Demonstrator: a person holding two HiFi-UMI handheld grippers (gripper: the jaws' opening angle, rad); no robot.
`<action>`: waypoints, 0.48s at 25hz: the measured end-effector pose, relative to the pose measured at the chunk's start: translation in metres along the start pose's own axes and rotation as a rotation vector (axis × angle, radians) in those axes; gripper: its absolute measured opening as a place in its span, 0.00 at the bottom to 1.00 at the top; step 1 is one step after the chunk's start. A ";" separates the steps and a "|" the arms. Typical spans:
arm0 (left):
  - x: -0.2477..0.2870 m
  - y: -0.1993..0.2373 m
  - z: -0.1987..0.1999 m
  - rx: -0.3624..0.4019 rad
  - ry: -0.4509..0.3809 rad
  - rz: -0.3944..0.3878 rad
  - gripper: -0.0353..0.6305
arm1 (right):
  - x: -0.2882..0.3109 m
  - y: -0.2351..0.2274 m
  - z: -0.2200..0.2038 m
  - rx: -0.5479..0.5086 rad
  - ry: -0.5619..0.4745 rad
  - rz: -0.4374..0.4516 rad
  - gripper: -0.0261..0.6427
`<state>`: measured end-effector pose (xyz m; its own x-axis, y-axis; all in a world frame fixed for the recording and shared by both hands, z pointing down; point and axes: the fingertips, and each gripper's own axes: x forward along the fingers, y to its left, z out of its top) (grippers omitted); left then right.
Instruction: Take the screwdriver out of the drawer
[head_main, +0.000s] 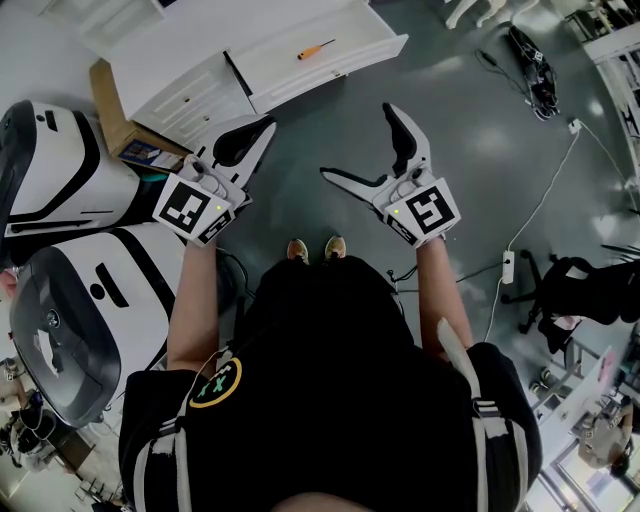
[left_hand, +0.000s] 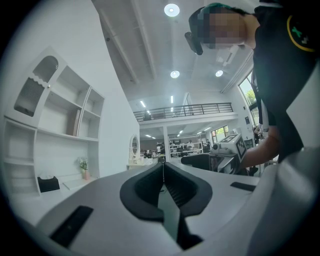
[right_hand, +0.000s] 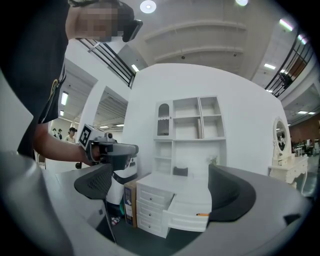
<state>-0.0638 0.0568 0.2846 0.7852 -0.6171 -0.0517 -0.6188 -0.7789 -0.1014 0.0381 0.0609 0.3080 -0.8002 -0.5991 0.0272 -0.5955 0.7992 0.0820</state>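
Screwdriver's place: the screwdriver (head_main: 315, 50) lay loose on the bottom of the pulled-out drawer (head_main: 372, 33), aslant, orange handle toward the drawer's far side. In the right gripper view only its orange part (right_hand: 202, 214) showed above the drawer's front wall (right_hand: 182, 223).
How it would likely handle: light and stiff, with a thin shaft and a smooth, round handle. It looked apt to roll or slip on the bare drawer bottom if nudged from one side.
Where to take hold: probably across the orange handle, its thickest part. The shaft looked too thin for a sure pinch.
Left tongs: the left tongs (head_main: 266, 124) were closed together with nothing between them (left_hand: 163, 166), held level beside the drawer unit.
Right tongs: the right tongs (head_main: 357, 140) stood wide apart and empty (right_hand: 162, 189), pointing toward the drawer, well short of it.
Drawer unit: the white drawer unit (head_main: 185, 92) stood on the floor (head_main: 470, 120); only the top drawer was open, its other drawers shut.
Nearby: a cardboard box (head_main: 108, 108) leaned at the unit's side, two white machines (head_main: 60, 175) stood to the left, and a white shelf unit (right_hand: 190, 120) rose behind.
Floor clutter: cables (head_main: 545, 195) and a power strip (head_main: 508, 267) lay off to the right, apart from the drawer.
In the way: nothing lay over the screwdriver. The drawer's low walls looked like the only hindrance, so a reach from above seemed easier than one over the front.
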 end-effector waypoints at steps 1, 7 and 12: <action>0.001 -0.001 0.000 0.001 0.000 0.000 0.09 | -0.001 -0.001 0.000 -0.001 -0.001 -0.001 0.92; 0.009 -0.005 0.003 0.010 0.001 0.001 0.09 | -0.008 -0.009 0.002 0.002 -0.013 -0.001 0.92; 0.020 -0.012 0.005 0.016 0.007 0.010 0.09 | -0.018 -0.020 0.003 0.018 -0.027 0.009 0.92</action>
<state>-0.0407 0.0544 0.2798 0.7785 -0.6259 -0.0460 -0.6265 -0.7707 -0.1164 0.0640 0.0560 0.3034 -0.8073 -0.5902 0.0005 -0.5890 0.8056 0.0640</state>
